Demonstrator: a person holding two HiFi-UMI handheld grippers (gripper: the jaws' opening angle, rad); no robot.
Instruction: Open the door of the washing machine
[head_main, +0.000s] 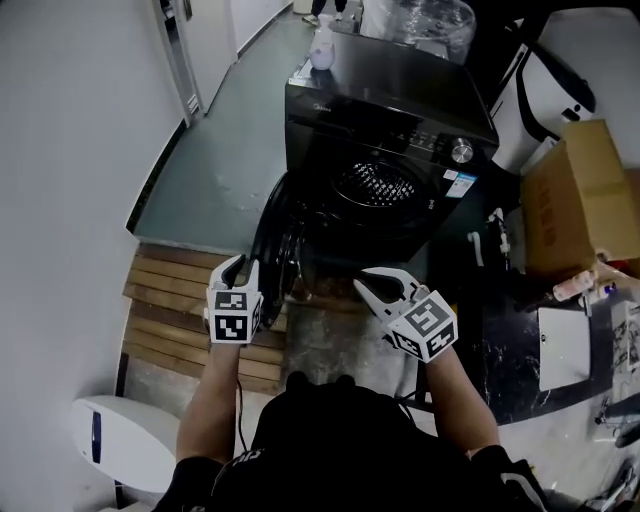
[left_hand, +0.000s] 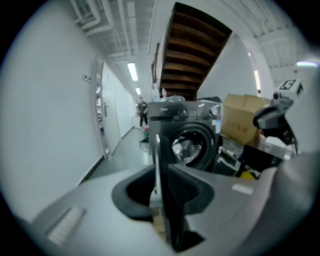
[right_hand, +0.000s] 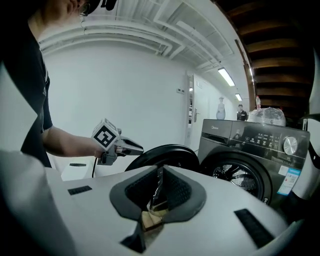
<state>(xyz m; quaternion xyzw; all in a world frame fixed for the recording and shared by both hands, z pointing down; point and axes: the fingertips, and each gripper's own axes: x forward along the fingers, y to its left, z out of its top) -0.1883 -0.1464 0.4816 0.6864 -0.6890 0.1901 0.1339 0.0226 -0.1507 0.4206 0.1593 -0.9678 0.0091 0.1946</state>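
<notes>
Washing machine door (head_main: 272, 236) stood swung wide, so opening looked done. Left hand-held gripper (head_main: 241, 263) was slightly apart and empty; right hand-held gripper (head_main: 378, 281) was together and empty.

Brand word at the upper left of the washing machine (head_main: 385, 110) front panel, small pale lettering, apparently "Midea"; seen in the head view and the right gripper view. Blue-and-white stickers (head_main: 457, 184) at the panel's right and print on the cardboard box (head_main: 585, 185) at frame right: too small to read.
</notes>
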